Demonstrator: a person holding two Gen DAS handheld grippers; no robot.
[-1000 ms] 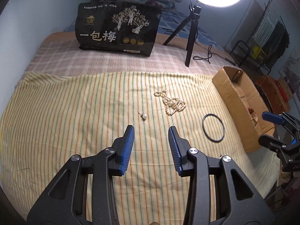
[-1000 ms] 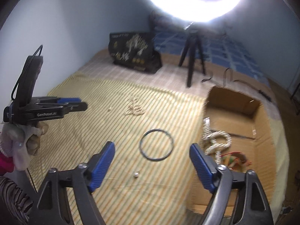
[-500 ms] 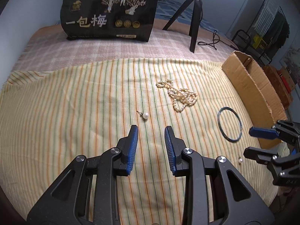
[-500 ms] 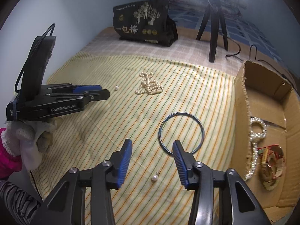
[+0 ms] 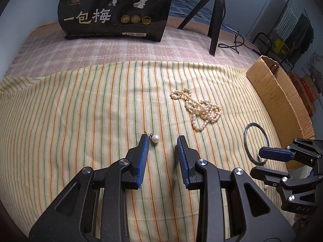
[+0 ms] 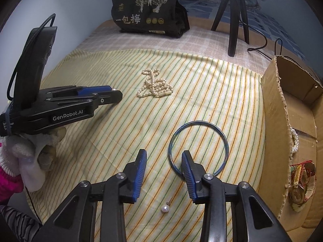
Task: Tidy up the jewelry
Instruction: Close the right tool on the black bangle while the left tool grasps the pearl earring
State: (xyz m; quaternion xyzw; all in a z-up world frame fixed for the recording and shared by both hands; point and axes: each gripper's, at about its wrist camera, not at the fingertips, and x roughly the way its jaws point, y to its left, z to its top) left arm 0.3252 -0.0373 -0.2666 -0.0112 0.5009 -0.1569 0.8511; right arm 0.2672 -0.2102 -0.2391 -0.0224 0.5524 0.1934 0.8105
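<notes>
Bed (image 5: 40, 60); striped cloth (image 5: 80, 111) with jewelry

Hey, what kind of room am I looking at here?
Probably a bedroom used as a filming spot: the jewelry lies on a yellow striped cloth spread over what looks like a bed, a black tripod stands on it, and a rack of hanging clothes is behind.

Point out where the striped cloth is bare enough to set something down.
Bare cloth lies left of the pearl earring and left gripper, out to the striped cloth's left edge. Crowded: pearl necklace, bangle, right gripper, second earring beside the cardboard box.
</notes>
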